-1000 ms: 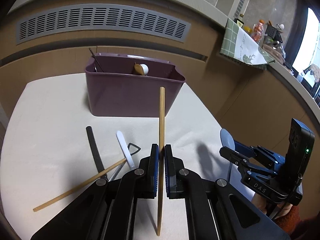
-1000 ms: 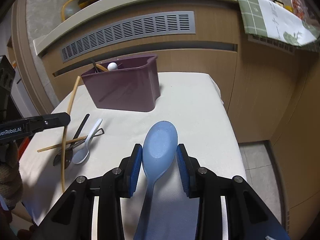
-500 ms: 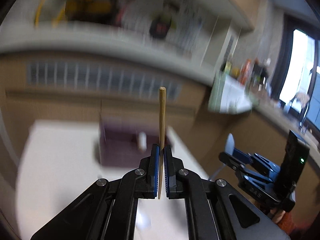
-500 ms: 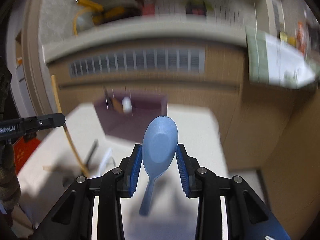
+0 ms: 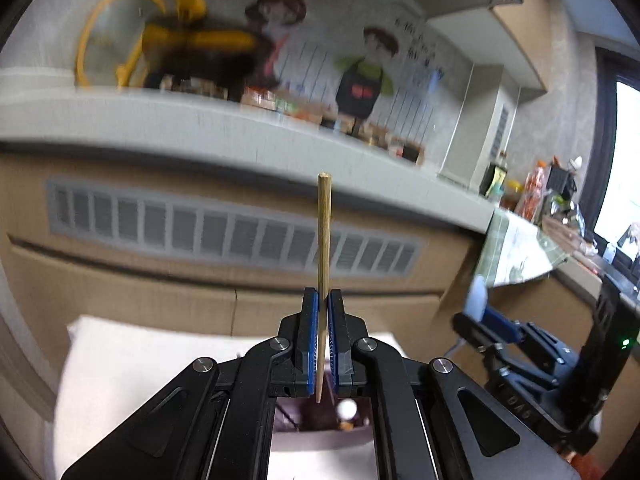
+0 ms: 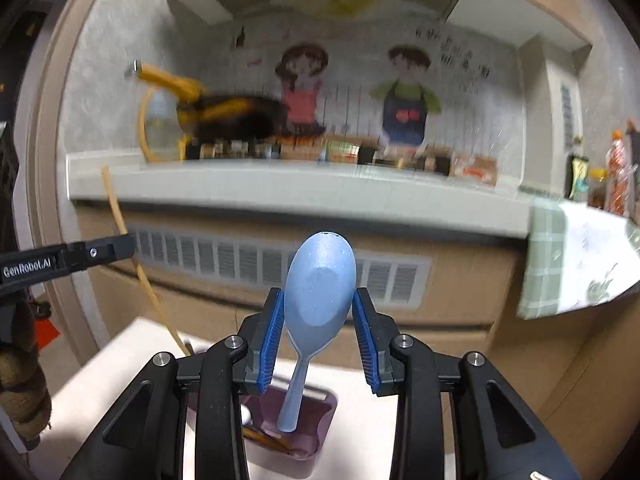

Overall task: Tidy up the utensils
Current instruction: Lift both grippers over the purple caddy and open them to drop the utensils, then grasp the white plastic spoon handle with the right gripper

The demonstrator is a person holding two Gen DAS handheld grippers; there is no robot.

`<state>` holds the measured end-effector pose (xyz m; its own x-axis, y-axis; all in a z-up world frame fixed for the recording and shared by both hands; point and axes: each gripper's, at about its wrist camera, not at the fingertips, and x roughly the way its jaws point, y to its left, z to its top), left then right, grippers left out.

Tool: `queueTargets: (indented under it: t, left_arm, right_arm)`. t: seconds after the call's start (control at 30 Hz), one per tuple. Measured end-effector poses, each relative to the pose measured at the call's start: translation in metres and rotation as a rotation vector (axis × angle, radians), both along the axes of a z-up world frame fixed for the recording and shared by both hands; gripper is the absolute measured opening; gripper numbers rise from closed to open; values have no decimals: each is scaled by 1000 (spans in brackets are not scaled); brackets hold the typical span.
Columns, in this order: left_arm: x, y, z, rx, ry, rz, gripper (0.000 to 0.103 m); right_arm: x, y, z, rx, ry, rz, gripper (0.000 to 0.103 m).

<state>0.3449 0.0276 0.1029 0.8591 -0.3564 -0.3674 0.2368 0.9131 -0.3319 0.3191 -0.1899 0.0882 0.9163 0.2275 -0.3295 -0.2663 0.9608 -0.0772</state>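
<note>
Two utensils are in the air at once, and that is where the trouble could come from. The left gripper (image 5: 324, 308) has its fingers pinched nearly together on a wooden chopstick (image 5: 323, 240), which stands upright with its lower tip just over the purple bin (image 5: 320, 436) on the white surface (image 5: 132, 380). The right gripper (image 6: 318, 320) holds a blue spoon (image 6: 320, 280) by the sides of its bowl, fingers set moderately apart, the handle hanging down into the mouth of that bin (image 6: 316, 412). Because the spoon's bowl is rounded and smooth, I judge it the likelier thing to slip or swivel between the pads before it is properly over the opening. The chopstick is gripped low on its length (most of it rises above the fingers), so a quick tilt could lever it out of line and send it past the rim. Both grippers are close beside each other over one small bin, and the stick or spoon could knock against the other tool. Utensils already in the bin may also block a clean drop.
</note>
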Motion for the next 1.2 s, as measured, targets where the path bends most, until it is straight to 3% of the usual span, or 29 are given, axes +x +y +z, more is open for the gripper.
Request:
queueTargets:
  t: [0.1, 0.2, 0.27, 0.33, 0.43, 0.53, 0.77, 0.9, 1.03, 1.2]
  left_arm:
    - [11, -6, -27, -8, 77, -59, 7]
    - [19, -9, -49, -26, 133, -121, 8]
    - [13, -7, -56, -38, 143, -121, 10]
    - [-3, -2, -58, -53, 122, -113, 21]
    - [-34, 10, -65, -51, 90, -74, 31]
    - [-68, 24, -85, -30, 126, -22, 32]
    - [-152, 55, -142, 21, 278, 207, 32]
    - [-170, 65, -150, 156, 296, 275, 32]
    - [-174, 75, -156, 111, 303, 257, 32]
    - [-167, 76, -169, 71, 339, 232, 32]
  right_arm:
    - [12, 3, -28, 5, 69, 34, 33]
    - [29, 8, -57, -16, 224, 95, 33]
    - [29, 7, -64, -7, 255, 103, 32]
    - [17, 3, -63, -10, 227, 93, 32]
    - [-15, -5, -57, -31, 149, 48, 33]
    - [-45, -9, -64, -70, 125, 3, 37]
    - [-81, 10, -121, -182, 310, 44, 37]
    - [-87, 37, -148, -209, 421, 97, 37]
    - [-89, 61, -155, -234, 476, 145, 34]
    - [-71, 74, -161, -138, 548, 202, 24]
